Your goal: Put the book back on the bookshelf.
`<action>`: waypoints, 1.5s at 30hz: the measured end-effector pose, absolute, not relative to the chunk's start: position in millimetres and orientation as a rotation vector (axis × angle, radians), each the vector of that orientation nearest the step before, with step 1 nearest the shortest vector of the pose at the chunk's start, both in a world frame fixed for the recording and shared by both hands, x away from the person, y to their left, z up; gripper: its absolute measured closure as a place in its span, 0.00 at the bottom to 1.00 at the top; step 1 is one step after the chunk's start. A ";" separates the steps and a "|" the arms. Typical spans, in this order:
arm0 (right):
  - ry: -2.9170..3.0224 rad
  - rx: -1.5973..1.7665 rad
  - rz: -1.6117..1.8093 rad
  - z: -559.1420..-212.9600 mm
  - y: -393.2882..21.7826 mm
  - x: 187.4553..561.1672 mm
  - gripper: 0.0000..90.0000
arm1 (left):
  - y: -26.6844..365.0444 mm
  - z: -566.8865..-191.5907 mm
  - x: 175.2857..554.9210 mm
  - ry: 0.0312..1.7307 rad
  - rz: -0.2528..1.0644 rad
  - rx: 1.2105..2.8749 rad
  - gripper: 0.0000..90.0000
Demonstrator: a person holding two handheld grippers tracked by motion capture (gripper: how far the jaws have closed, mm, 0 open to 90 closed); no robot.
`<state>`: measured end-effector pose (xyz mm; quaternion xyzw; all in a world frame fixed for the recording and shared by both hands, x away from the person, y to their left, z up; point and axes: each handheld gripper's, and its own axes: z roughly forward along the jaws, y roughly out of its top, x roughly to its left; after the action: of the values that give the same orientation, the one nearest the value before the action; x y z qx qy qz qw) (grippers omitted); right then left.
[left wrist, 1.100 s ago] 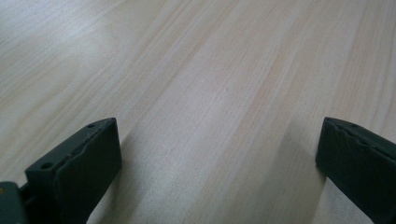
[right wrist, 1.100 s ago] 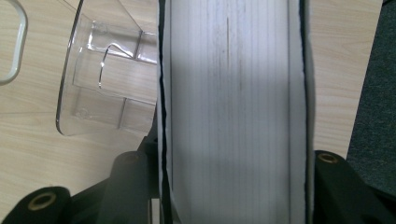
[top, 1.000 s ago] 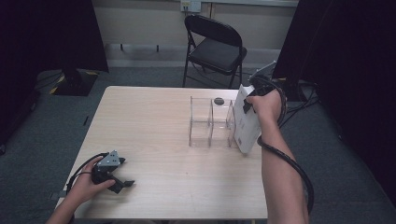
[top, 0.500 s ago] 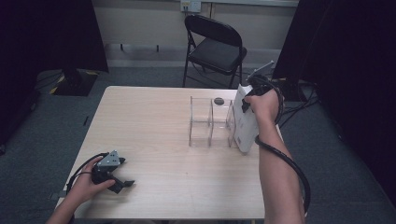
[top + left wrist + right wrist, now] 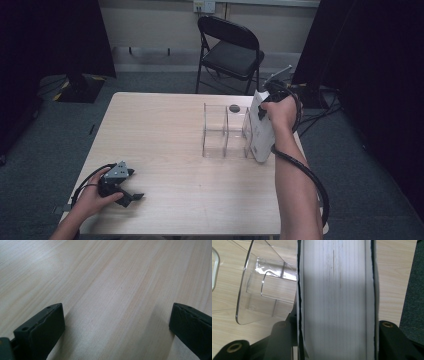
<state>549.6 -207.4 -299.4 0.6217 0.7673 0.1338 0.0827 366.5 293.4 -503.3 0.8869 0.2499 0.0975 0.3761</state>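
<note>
A thick white book (image 5: 260, 134) stands upright at the right end of a clear acrylic rack (image 5: 224, 131) on the table. My right gripper (image 5: 264, 106) holds it from above, shut on its covers. In the right gripper view the book's page edge (image 5: 334, 295) runs between both jaws of my right gripper (image 5: 334, 328), with the rack's clear divider (image 5: 262, 290) just to its left. My left gripper (image 5: 128, 192) rests near the table's front left corner, held by a hand. Its jaws stand wide apart over bare wood in the left gripper view (image 5: 117, 322).
The light wooden table (image 5: 160, 130) has a small dark round object (image 5: 234, 107) behind the rack. A black folding chair (image 5: 230, 50) stands beyond the far edge. Cables trail from both grippers. The book is close to the table's right edge.
The right gripper with the book has edged very slightly left towards the rack. The left gripper has stayed still.
</note>
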 end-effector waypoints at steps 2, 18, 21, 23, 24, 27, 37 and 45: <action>2.281 1.863 0.401 -300.6 -207.7 550.1 0.58 | 293.4 -503.3 366.5 0.640 0.250 2.269 0.00; 2.263 1.866 0.411 -302.0 -206.4 553.5 0.58 | 293.4 -503.3 366.4 0.640 0.250 2.269 0.00; 2.263 1.864 0.409 -302.1 -206.9 553.5 0.58 | 293.4 -503.3 366.5 0.639 0.250 2.269 0.00; 2.258 1.868 0.412 -302.2 -206.7 553.2 0.58 | 293.4 -503.3 366.5 0.639 0.250 2.269 0.00; 2.254 1.868 0.414 -302.2 -206.7 553.1 0.57 | 293.4 -503.3 366.5 0.639 0.250 2.269 0.00; 2.256 1.868 0.408 -302.3 -205.6 552.9 0.57 | 293.4 -503.3 366.4 0.639 0.250 2.269 0.00; 2.254 1.862 0.414 -303.4 -205.8 551.7 0.56 | 293.4 -503.3 366.4 0.639 0.250 2.269 0.00; 2.270 1.858 0.397 -303.2 -204.6 552.2 0.55 | 293.4 -503.3 366.5 0.639 0.249 2.269 0.00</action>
<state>552.2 -204.6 -303.2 0.6251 0.7637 0.1337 0.0906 366.5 293.4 -503.3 0.8870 0.2497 0.0974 0.3760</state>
